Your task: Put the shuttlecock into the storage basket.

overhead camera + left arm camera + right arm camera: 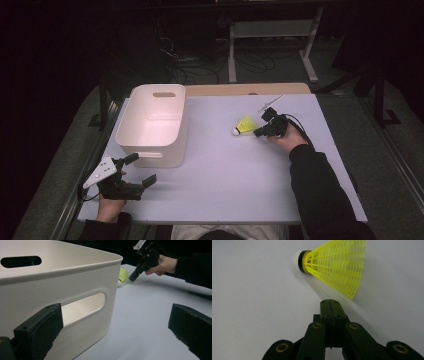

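Observation:
A yellow shuttlecock (244, 125) with a white cork tip lies on its side on the white table, right of centre. My right gripper (258, 133) is just right of it, jaws pressed together with nothing between them. In the right gripper view the shut tips (330, 302) stop a little short of the shuttlecock's (337, 263) net skirt. A white plastic bin (154, 125) with slot handles stands at the left. My left gripper (142, 170) rests near the front left corner with its jaws wide apart, pointing at the bin's near wall (57, 295).
A wooden board edge (250, 89) runs along the table's far side. Dark floor with cables and a white table frame (272, 35) lies beyond. Bare white tabletop (230, 175) spreads between the two hands.

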Demonstrator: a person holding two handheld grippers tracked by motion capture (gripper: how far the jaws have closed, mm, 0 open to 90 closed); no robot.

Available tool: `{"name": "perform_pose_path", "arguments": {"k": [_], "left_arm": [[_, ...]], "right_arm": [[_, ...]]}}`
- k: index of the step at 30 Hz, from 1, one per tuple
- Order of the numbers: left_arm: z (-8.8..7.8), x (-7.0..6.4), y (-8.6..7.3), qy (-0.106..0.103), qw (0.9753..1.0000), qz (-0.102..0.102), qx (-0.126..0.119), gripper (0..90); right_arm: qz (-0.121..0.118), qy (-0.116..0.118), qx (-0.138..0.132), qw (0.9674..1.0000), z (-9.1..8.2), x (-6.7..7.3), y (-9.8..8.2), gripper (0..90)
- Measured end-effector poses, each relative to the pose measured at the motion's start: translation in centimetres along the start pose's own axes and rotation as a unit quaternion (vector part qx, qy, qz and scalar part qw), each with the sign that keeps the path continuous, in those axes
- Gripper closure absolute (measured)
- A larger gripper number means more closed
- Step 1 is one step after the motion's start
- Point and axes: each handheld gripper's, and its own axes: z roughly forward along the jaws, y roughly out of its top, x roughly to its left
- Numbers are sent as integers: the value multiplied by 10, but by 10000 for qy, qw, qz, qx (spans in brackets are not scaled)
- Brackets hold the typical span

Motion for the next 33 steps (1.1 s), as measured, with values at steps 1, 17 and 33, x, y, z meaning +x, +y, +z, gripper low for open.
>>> {"name": "perform_pose_path", "arguments": {"k": [1, 17, 33], "left_arm": [[0, 0, 0, -1, 10000, 3, 1, 0], [-1, 0, 0, -10, 10000, 4, -2, 0], [-1, 0, 0, -19, 10000, 9, -6, 0]], "right_arm": [[22, -8, 0, 10000, 0, -1, 0, 887], [148, -3, -118, 9998, 6, -11, 14, 887], [223, -31, 10, 9997, 19, -21, 28, 887]]}}
